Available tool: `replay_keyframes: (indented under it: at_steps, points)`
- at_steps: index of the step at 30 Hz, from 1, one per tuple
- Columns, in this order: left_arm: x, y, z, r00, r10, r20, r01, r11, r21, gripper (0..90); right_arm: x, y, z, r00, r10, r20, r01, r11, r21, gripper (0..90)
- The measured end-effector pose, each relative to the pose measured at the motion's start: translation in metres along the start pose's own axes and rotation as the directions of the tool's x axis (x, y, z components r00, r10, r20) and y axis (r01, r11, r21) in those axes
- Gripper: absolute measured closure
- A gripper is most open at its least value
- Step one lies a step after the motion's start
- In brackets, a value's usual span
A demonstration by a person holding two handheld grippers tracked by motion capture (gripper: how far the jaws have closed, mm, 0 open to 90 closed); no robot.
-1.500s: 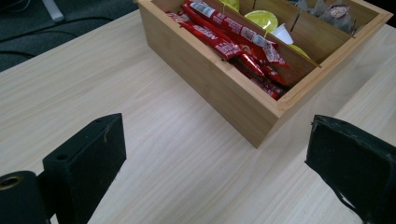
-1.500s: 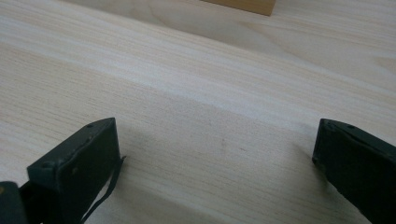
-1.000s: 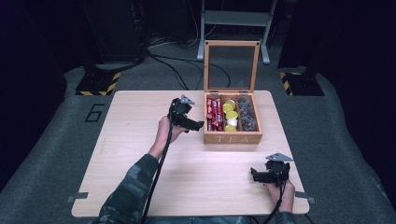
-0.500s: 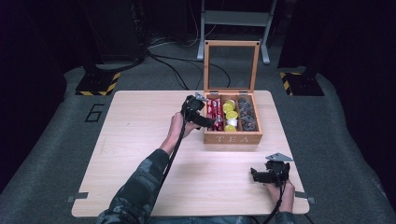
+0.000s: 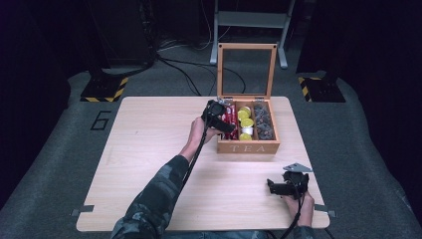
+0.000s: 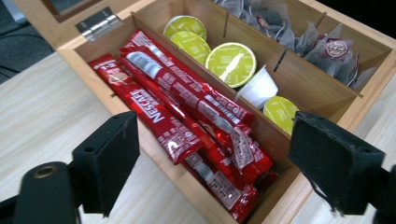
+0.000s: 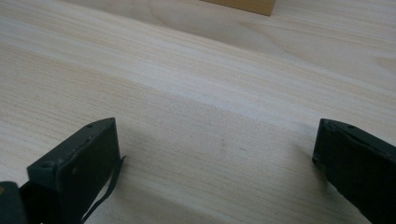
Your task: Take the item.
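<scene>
We bring the left tongs [image 6: 210, 154] over the left compartment of the wooden tea box [image 5: 247, 148], and their jaws have just been closing a little, though they are apart now with nothing pressed between them. Below them lie the red coffee sticks [image 6: 187, 121], stacked lengthwise in that compartment, the ones we reach for. The green-lidded capsules [image 6: 231, 63] fill the middle compartment of the box, and the tea bags [image 6: 327, 46] lie in its right one.

We judge the sticks light, thin and soft: foil sachets that bend and slide on each other, and their glossy skin may slip under the pads. They overlap, so a broad grab could lift several at once. We would take the topmost stick across its narrow width, near the middle of its length, where the powder gives the pads some body to bite on. The compartment wall stands close to one jaw, so we would come down steeply and keep clear of the rim.

The right tongs [image 5: 286, 185] rest on the counter [image 5: 149, 149] well in front of the box, jaws wide apart and empty.
</scene>
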State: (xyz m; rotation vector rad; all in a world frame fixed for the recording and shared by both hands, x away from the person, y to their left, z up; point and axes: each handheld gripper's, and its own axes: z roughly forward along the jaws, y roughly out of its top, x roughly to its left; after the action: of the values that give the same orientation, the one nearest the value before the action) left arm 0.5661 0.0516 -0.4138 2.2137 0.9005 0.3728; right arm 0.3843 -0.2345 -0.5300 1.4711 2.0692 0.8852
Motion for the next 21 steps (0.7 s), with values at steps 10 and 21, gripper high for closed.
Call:
replay_keyframes:
  at_steps: [10, 21]
  points:
    - [-0.006, 0.008, 0.019, 0.9999, -0.006, -0.01, 0.006, 0.9996, 0.029, 38.0, 0.0, 0.0, 0.0, 1.0, 0.002, -0.001, -0.002, 1.0, 0.0, 0.0]
    - [-0.005, 0.002, 0.033, 0.9988, -0.048, 0.006, 0.047, 0.997, 0.062, 61.2, 0.0, 0.0, 0.0, 1.0, -0.002, 0.003, 0.002, 1.0, -0.004, 0.1]
